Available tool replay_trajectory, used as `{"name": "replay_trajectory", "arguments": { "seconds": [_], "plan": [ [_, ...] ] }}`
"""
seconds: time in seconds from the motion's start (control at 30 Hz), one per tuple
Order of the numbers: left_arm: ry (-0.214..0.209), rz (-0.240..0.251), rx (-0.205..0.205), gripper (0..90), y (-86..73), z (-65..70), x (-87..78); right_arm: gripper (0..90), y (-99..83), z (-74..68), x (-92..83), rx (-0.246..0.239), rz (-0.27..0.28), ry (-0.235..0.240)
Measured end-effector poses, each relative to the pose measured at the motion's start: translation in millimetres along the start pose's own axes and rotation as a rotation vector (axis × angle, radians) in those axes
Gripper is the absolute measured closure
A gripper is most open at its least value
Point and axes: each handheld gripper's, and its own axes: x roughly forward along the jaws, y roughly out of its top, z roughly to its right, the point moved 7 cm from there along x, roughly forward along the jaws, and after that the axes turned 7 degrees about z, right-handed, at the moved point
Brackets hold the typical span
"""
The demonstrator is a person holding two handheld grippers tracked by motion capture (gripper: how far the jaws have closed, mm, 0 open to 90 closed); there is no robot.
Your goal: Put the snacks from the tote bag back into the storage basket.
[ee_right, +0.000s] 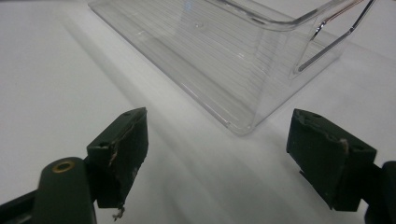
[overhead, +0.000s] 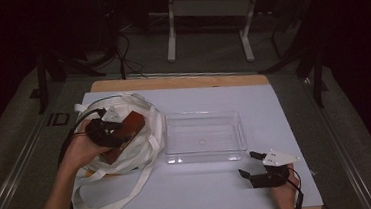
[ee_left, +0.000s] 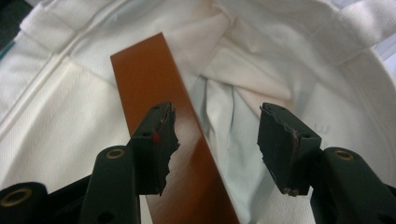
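Brown flat box (ee_left: pixel 163 107), long and narrow with a glossy orange-brown face, lies inside the white cloth tote bag (overhead: pixel 142 153) at the left of the table. In the left gripper view its long axis runs slantwise, from a squared far end at upper left, propped against the bag's inner wall, down toward the lower right. In the high view it shows as a reddish-brown slab (overhead: pixel 131 124) in the bag's open mouth. The left gripper (ee_left: pixel 217 135) reaches into the bag with its jaws apart; one pad overlaps the box's face, the other stands clear over the cloth, so nothing is clamped. The right gripper (overhead: pixel 252 163) rests near the table's front right with jaws wide apart and empty, just beside the clear plastic tray (overhead: pixel 205 155).
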Motion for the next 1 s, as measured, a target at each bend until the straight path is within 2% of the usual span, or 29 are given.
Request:
{"name": "replay_trajectory", "arguments": {
  "seconds": [0.3, 0.63, 0.77, 1.0],
  "plan": [
    [0.023, -0.060, -0.023, 40.6, -11.5, -4.4, 2.3, 20.6, 0.0, -0.1, 0.0, 0.000, 0.000, 0.002],
    [0.026, -0.108, -0.061, 35.9, -27.2, -7.6, 3.7, 20.6, 0.1, -0.2, 0.0, -0.003, 0.001, 0.003],
    [0.021, -0.113, -0.074, 35.5, -31.9, -9.2, 1.9, 20.6, 0.1, -0.2, 0.1, -0.003, 0.001, 0.002],
    [0.022, -0.151, -0.092, 35.4, -39.0, -11.3, 0.4, 20.6, 0.1, -0.2, 0.1, -0.003, 0.001, 0.002]
  ]
}}
